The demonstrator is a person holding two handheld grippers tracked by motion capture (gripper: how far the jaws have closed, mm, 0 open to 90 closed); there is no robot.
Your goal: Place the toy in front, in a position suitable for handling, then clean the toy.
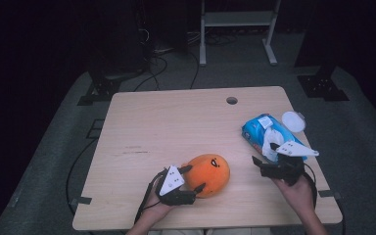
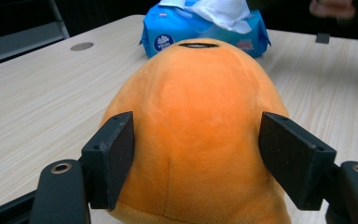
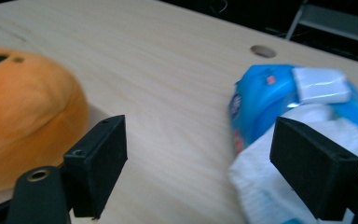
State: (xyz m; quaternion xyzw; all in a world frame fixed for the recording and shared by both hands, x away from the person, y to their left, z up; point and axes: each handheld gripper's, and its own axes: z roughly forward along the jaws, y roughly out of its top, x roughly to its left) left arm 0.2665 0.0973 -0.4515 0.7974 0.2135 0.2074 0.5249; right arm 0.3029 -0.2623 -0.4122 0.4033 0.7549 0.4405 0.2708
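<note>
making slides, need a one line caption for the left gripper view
Left gripper straddling an orange plush toy, blue wipes pack behind on the table.

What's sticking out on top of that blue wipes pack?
A crumpled white wipe sticks out of the blue plastic wipes pack, beside its raised white flap. The opening beneath stays covered.
</note>
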